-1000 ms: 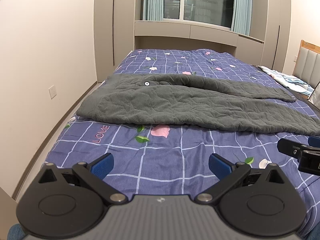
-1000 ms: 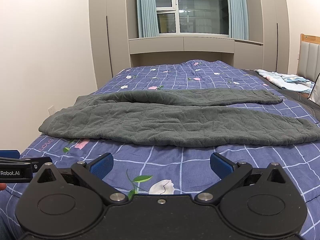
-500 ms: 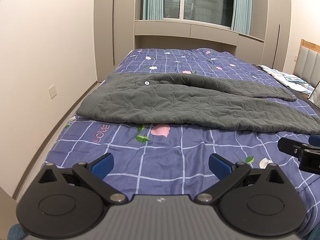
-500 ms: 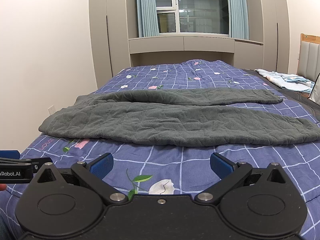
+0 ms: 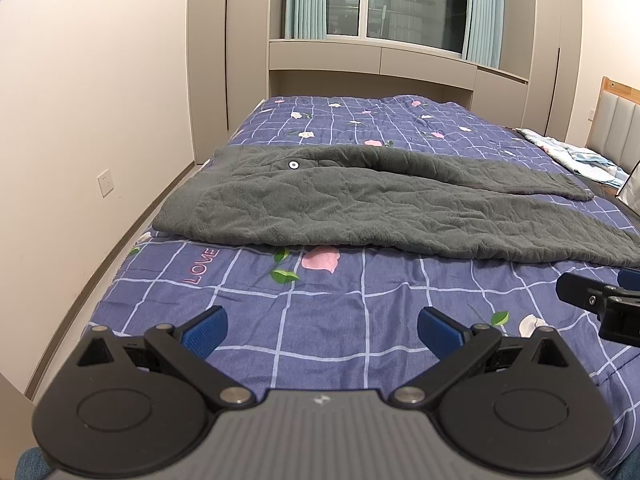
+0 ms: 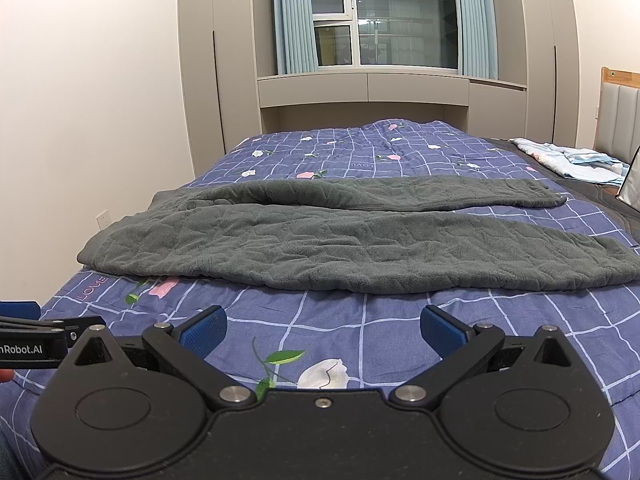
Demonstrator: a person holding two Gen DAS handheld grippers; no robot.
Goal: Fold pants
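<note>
So, grey pants [image 5: 360, 208] flat on bed [image 5: 320, 312], L gripper [image 5: 322, 326] & R gripper [image 6: 324, 328] spread.

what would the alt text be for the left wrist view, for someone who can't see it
Dark grey pants lie spread flat across a purple floral bedspread, waist to the left, legs to the right. The open left gripper hovers in front, touching nothing; the right gripper's tip shows at right.
</note>
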